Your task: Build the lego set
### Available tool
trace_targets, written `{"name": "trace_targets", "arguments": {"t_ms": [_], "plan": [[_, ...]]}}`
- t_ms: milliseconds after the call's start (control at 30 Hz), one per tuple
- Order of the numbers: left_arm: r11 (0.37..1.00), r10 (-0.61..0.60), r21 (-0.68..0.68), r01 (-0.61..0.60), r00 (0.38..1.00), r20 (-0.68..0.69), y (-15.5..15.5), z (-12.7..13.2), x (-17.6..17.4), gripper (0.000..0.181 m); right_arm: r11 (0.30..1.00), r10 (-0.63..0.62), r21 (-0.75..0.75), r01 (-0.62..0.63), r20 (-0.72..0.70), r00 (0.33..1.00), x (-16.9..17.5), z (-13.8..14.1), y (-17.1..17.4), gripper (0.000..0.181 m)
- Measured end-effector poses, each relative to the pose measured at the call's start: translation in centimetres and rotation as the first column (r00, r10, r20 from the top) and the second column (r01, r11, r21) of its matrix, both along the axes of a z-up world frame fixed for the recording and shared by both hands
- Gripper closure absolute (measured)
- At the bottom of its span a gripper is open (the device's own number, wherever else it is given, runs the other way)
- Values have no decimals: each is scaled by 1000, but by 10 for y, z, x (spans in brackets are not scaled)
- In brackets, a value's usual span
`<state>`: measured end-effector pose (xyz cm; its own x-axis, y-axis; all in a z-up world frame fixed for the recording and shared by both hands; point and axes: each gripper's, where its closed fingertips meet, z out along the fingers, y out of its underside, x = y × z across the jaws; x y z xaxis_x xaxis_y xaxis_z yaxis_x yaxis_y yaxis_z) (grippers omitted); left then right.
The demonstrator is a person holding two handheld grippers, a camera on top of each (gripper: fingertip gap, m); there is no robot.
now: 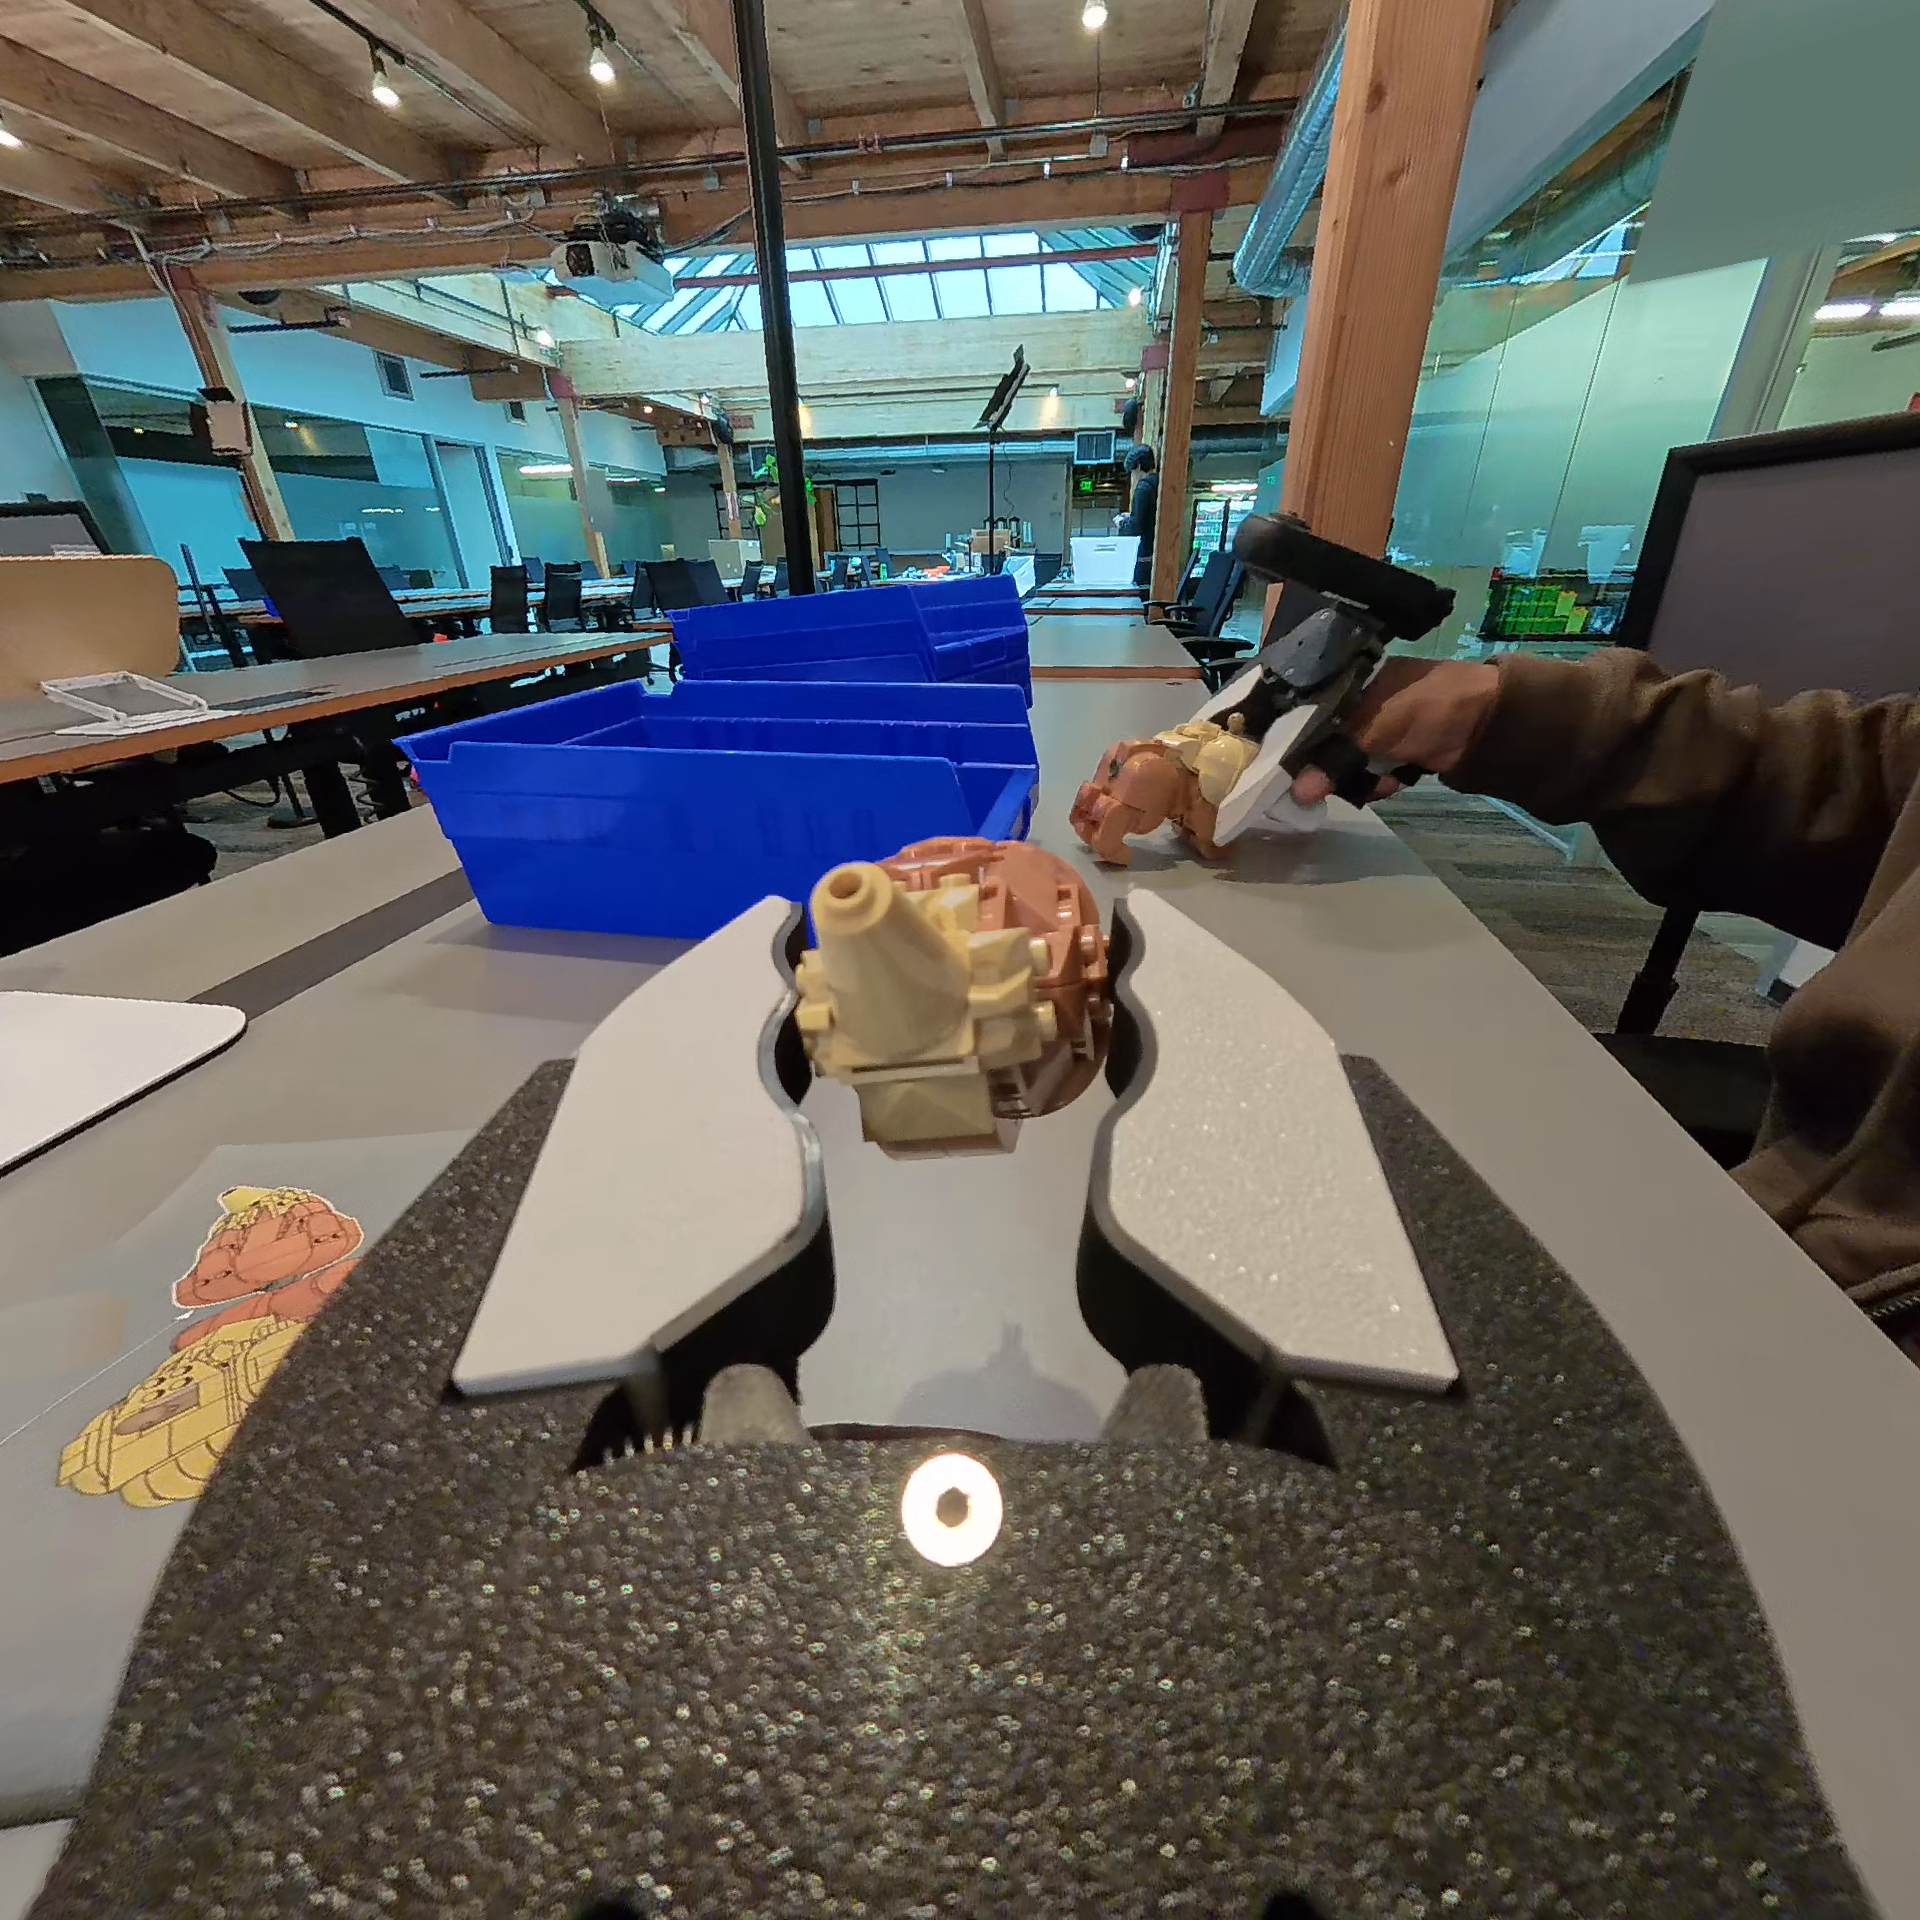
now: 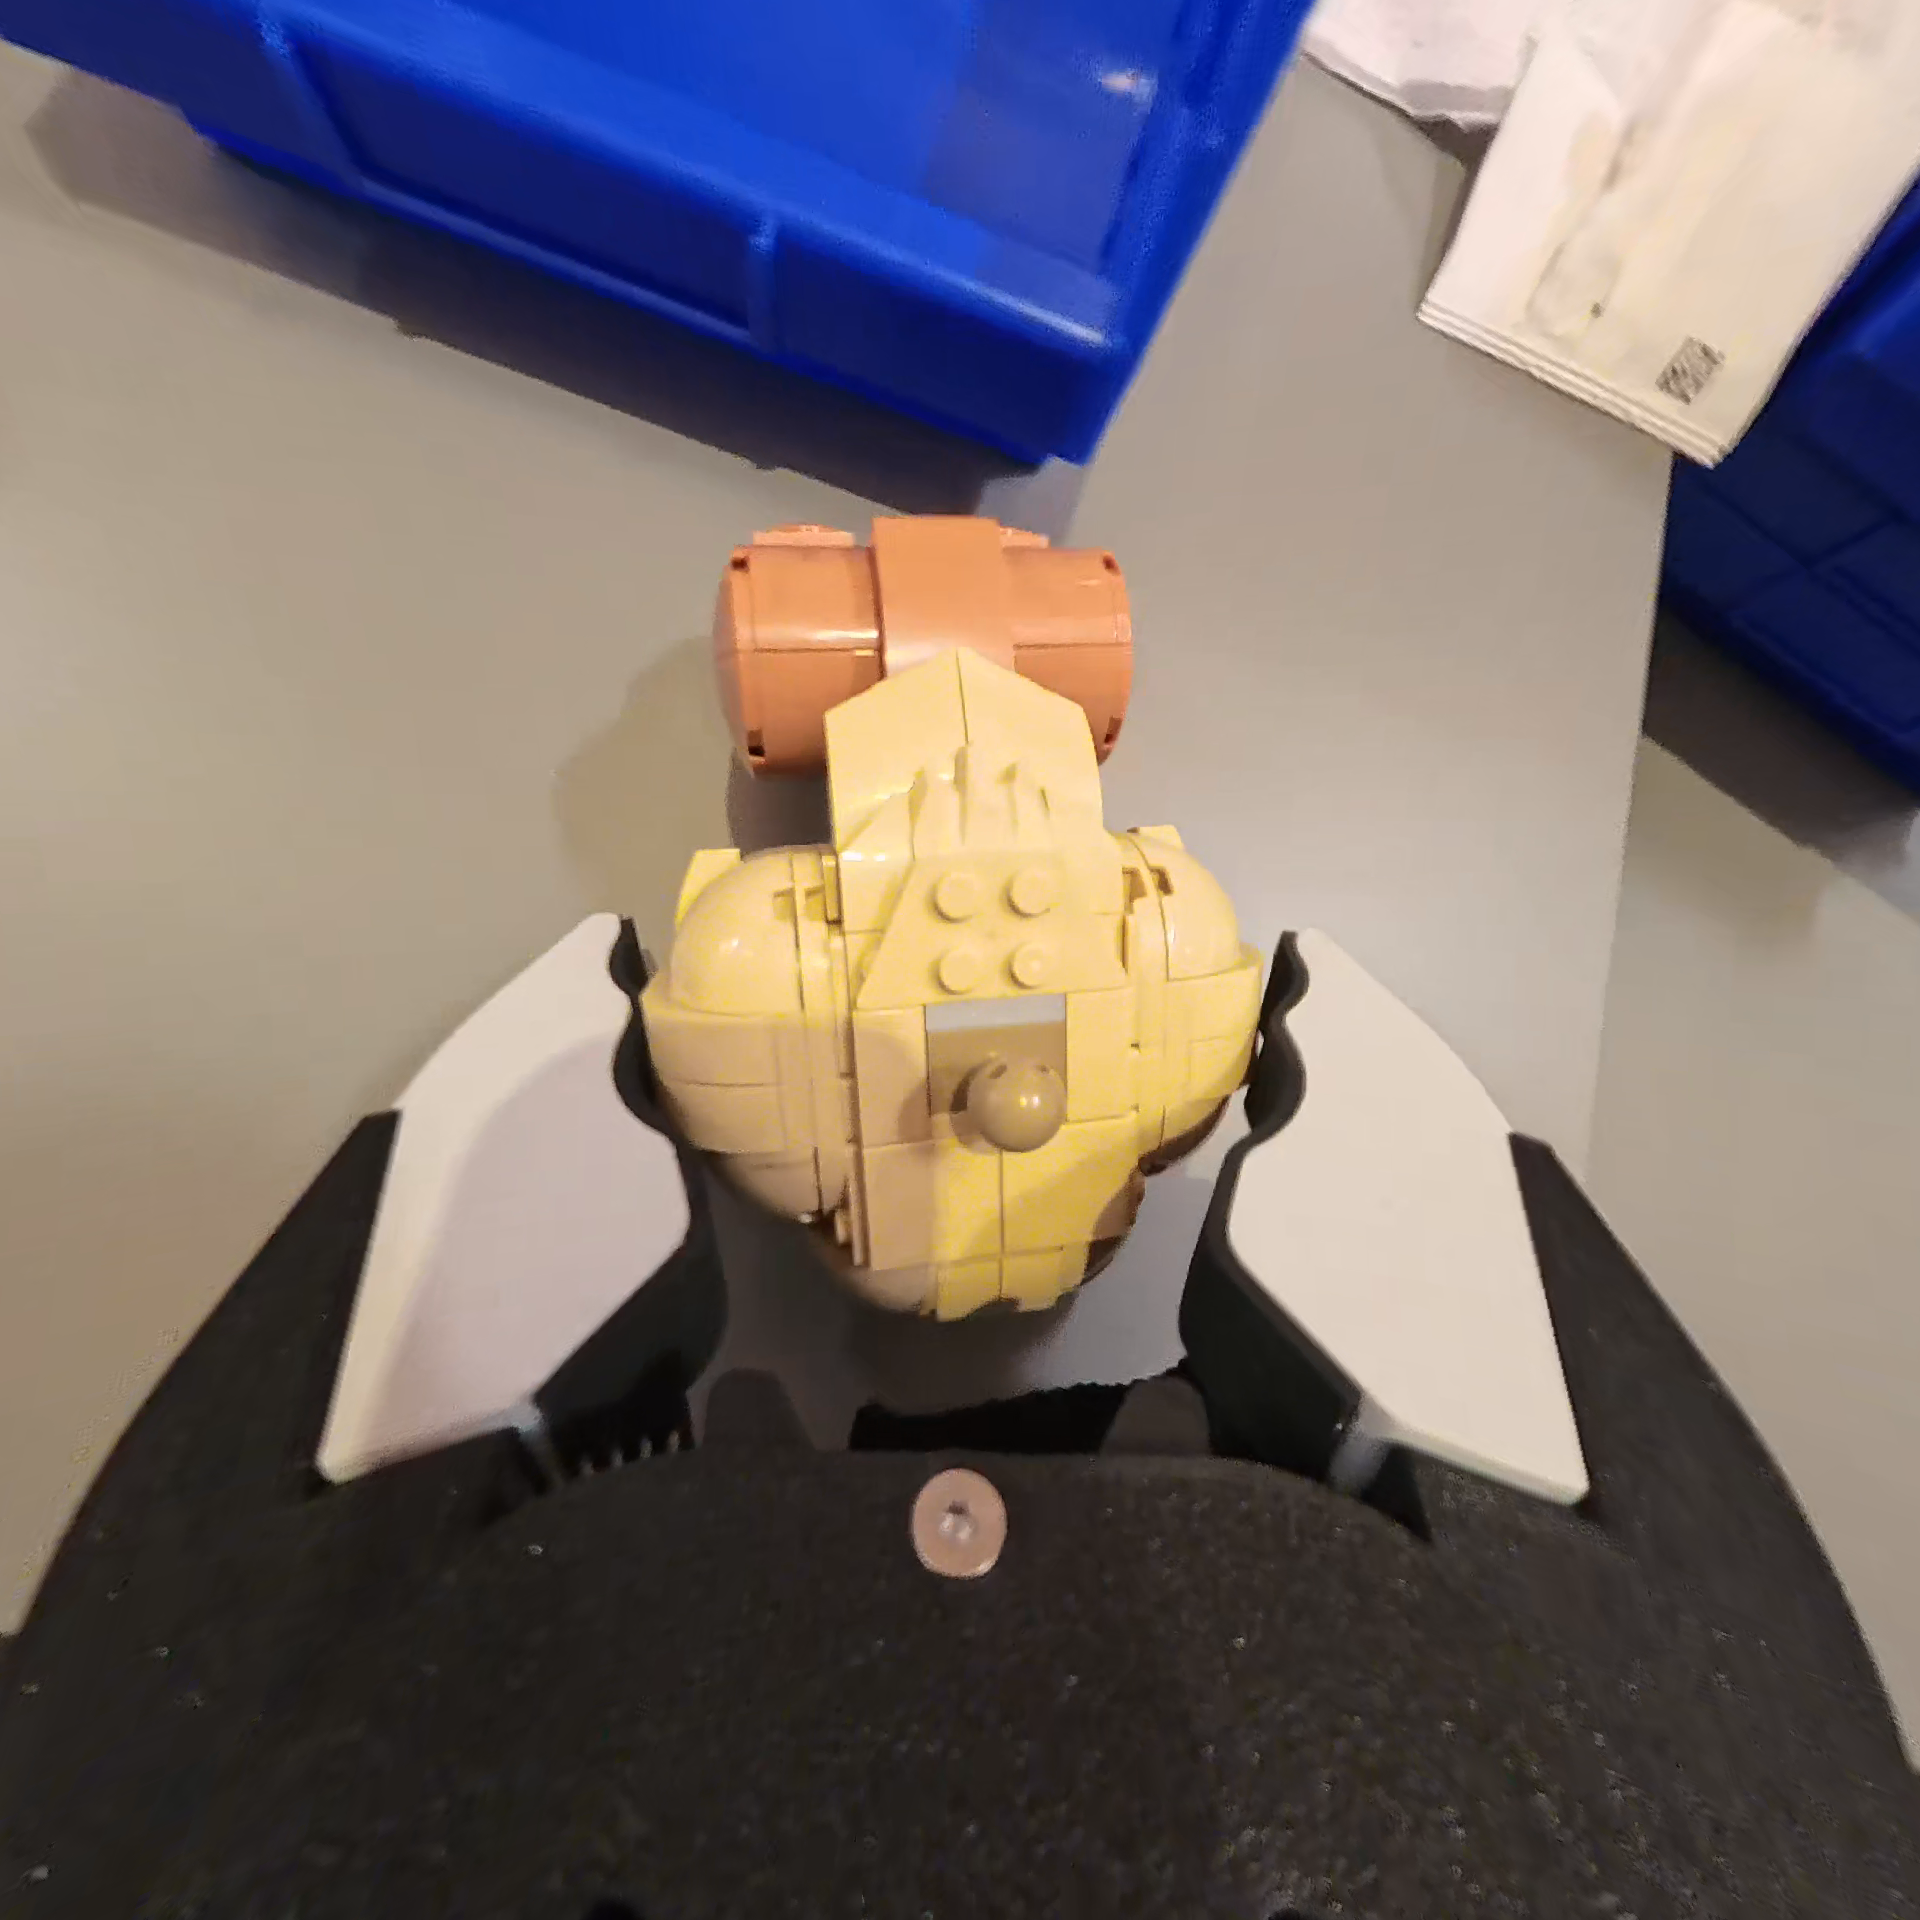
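Two brick sub-assemblies are in hand. The left gripper (image 1: 951, 1013) clamps a rounded tan-and-brown lego head section (image 1: 951, 997) above the grey table (image 1: 1455, 1195), near the blue plastic bin (image 1: 727, 821). Far right, the right gripper (image 2: 951, 1049) pinches a tan lego body with a brown barrel-shaped end (image 2: 935, 997) resting on the table. To join them well, line up the body's ball peg with the head's socket, then press squarely while both grips stay firm.

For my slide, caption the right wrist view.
Right gripper clamps the tan-and-brown lego body above a grey table, blue bin behind.
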<state>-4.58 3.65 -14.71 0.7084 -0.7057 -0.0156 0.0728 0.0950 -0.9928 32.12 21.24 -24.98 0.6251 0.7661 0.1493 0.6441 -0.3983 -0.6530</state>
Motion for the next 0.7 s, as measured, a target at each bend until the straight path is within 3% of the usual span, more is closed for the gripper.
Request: {"name": "trace_targets", "arguments": {"t_ms": [233,533,700], "plan": [[999,-30,22,29,999,44,-6,7,-1,126,971,235,49,-233,-59,970,-46,8,-26,70],[998,-51,24,50,996,66,-8,9,1,126,861,506,123,-493,-123,853,-127,29,-70,73],[998,-55,20,54,995,87,-8,10,1,126,806,591,119,-579,-114,799,-158,27,-87,74]]}}
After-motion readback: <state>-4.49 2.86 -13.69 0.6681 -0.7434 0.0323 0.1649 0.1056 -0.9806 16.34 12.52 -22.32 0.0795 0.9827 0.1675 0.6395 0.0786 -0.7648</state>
